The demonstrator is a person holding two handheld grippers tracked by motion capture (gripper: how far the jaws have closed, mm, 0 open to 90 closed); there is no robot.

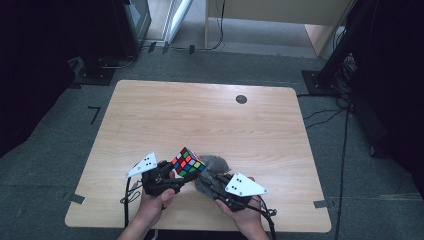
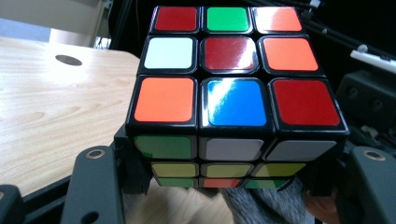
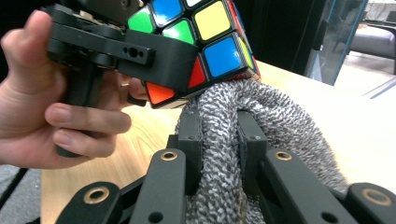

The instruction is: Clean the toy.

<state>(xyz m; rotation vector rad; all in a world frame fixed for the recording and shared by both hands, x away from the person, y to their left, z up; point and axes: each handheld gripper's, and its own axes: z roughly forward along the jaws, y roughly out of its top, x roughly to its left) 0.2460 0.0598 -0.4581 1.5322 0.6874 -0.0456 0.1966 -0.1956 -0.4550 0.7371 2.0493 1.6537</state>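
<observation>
Cube (image 1: 188, 162) first: you hold it off the table (image 1: 210, 115), near the front edge, with your left gripper (image 2: 232, 184) clamped on it, one jaw pressing each side of the lowest layer. Your right gripper (image 3: 219, 154) has its jaws pinched together on a fold of the grey cloth (image 3: 261, 135), and the bunched cloth is pushed up against the underside of the cube, as the right gripper view shows. It looks as though you are wiping the cube with it.

The main risk, as I judge it, is the grip on the cube. Your left jaws hold only one layer, and the plastic faces are glossy. If you rub hard with the cloth, the push could turn the cube between the jaws, or twist the free upper layers round against the held one. Either way it may slip out and drop onto the table, or roll past the front edge to the floor.

The cloth is soft and loosely knitted. It could snag on a cube corner or on the left jaw, and a pull would then drag the cube sideways. Your fingers (image 3: 88, 120) on the left gripper sit close to the cloth as well, so keep the strokes short and light.
</observation>
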